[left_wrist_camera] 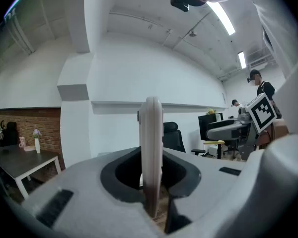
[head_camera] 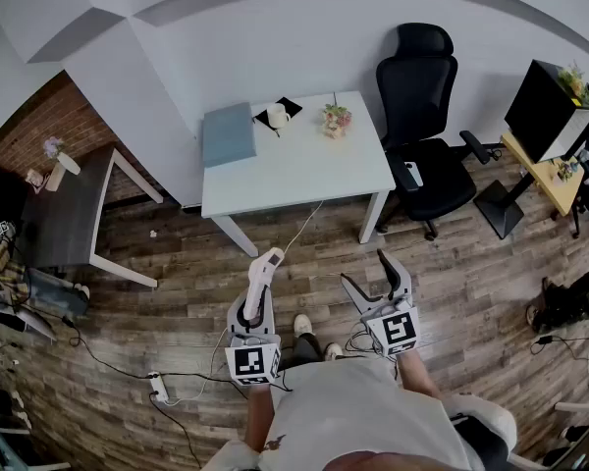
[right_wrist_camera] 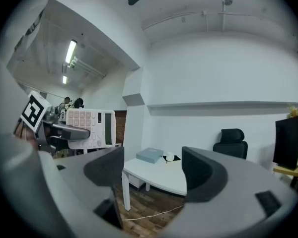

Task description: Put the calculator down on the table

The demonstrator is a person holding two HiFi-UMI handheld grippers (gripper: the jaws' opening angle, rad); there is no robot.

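Left gripper (head_camera: pixel 261 281) and right gripper (head_camera: pixel 366 269) were grey, with dark pads (right_wrist_camera: pixel 203 175) inside the fingers (head_camera: pixel 396 274) and black-and-white marker cubes (head_camera: pixel 252 361) behind them. Shirt (head_camera: pixel 353 410) was pale.

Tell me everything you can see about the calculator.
The calculator is a slim, pale plastic slab with rows of light keys and a dark display strip. It stands on edge, clamped between the jaws of the left gripper, with its upper part sticking out beyond them. It is held in the air over the wooden floor, short of the white table.
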